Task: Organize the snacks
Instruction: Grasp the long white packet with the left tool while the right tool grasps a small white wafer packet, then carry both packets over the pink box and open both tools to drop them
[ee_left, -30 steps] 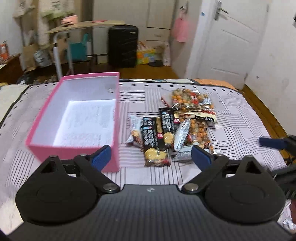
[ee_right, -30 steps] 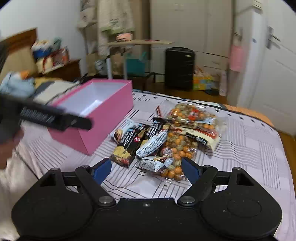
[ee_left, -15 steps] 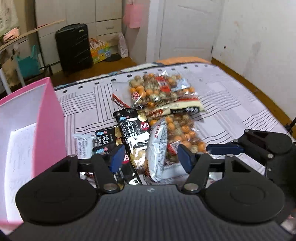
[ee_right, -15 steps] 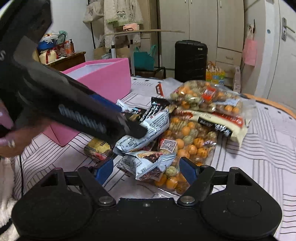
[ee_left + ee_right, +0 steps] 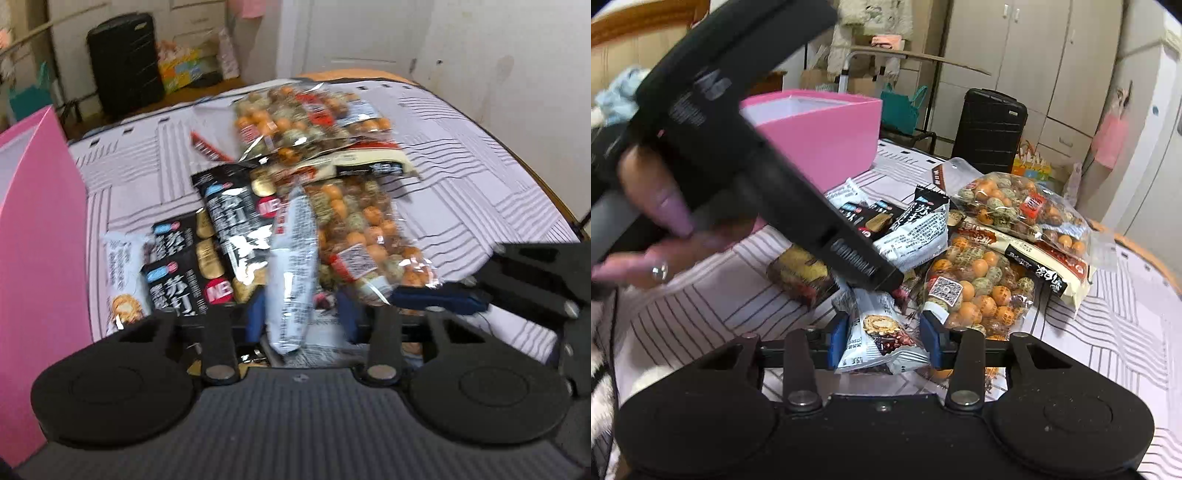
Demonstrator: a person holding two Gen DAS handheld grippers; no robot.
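At the bottom centre of the right wrist view, the right claw (image 5: 882, 345) has its blue fingers on either side of a small white cracker packet (image 5: 881, 341), apparently touching its edges; full clamping I cannot tell. In the left wrist view, the left claw (image 5: 299, 319) straddles a tall silver-white snack packet (image 5: 293, 266), fingers apart with gaps showing. Both reach into the same heap on the striped bed (image 5: 1108, 332), likely taking the nearest pieces first. Behind lie black soda-cracker packs (image 5: 221, 221) and bags of coated peanuts (image 5: 982, 288). The pink box (image 5: 827, 136), open at upper left, is the probable destination.
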